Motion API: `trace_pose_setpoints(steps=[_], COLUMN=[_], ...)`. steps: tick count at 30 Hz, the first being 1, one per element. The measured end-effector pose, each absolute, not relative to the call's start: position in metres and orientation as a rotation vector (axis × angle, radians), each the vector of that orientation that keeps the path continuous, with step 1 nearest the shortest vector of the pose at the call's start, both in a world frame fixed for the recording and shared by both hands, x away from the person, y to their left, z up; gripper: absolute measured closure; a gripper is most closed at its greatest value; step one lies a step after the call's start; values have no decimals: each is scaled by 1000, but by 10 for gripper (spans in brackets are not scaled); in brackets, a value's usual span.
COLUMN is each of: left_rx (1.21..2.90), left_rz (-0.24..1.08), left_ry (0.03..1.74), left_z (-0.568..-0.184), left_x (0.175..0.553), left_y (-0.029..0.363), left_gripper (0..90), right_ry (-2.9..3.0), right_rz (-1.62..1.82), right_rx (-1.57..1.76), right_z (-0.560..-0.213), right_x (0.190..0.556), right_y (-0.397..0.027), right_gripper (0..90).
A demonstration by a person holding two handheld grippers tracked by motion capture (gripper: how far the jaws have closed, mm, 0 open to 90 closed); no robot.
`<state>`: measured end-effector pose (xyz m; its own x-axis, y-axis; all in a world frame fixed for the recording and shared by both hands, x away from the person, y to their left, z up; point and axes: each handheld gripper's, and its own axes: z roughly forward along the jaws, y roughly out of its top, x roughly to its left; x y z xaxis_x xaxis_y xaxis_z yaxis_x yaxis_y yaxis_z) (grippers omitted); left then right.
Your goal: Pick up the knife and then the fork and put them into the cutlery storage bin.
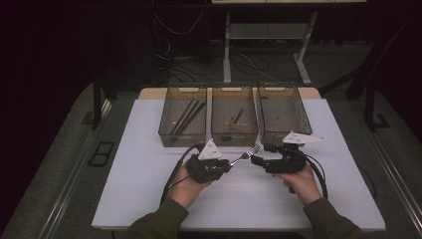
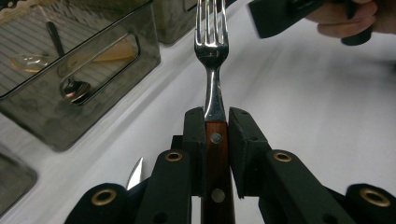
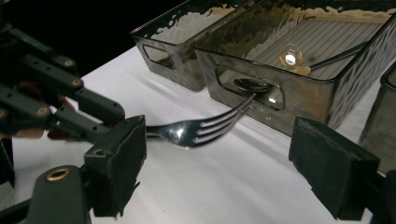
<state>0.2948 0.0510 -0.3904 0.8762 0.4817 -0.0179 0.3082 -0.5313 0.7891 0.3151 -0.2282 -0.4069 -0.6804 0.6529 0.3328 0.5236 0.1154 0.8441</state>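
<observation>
White matte tabletop point(image 1: 149, 189) carries three smoky translucent plastic bins point(image 1: 182, 115) w/ ribbed floors. Fork point(image 2: 211, 51), polished steel w/ riveted red-brown wooden handle, is clamped by its handle in left gripper point(image 2: 215, 126), held above the table, tines toward right gripper point(image 3: 233, 163), whose black rubbery pads are spread apart, empty.

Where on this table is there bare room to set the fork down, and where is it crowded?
Bare white table lies left of the left gripper, right of the right gripper, and along the near edge between the sleeves. Crowded: the back, where three bins stand side by side, and the centre, where the held fork points at the right gripper's open jaws.
</observation>
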Motion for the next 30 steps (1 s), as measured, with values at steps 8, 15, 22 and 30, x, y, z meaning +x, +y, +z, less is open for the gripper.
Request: trace_pose_setpoints(steps=[8, 15, 22, 30], left_rx=[2177, 2168, 2176, 2174], left_rz=[257, 271, 284, 290], left_ry=[567, 573, 569, 574], left_z=[-393, -393, -394, -395], left_x=[292, 292, 292, 293], left_y=[52, 51, 51, 51], left_gripper=[774, 774, 774, 774], right_ry=[2268, 2285, 2298, 2303], right_rz=[1709, 1757, 1805, 1816], right_rx=[1241, 1289, 1321, 1311], right_z=[-416, -420, -424, -424], right_x=[326, 331, 333, 334], right_y=[-223, -222, -220, -219], right_gripper=[317, 437, 549, 670])
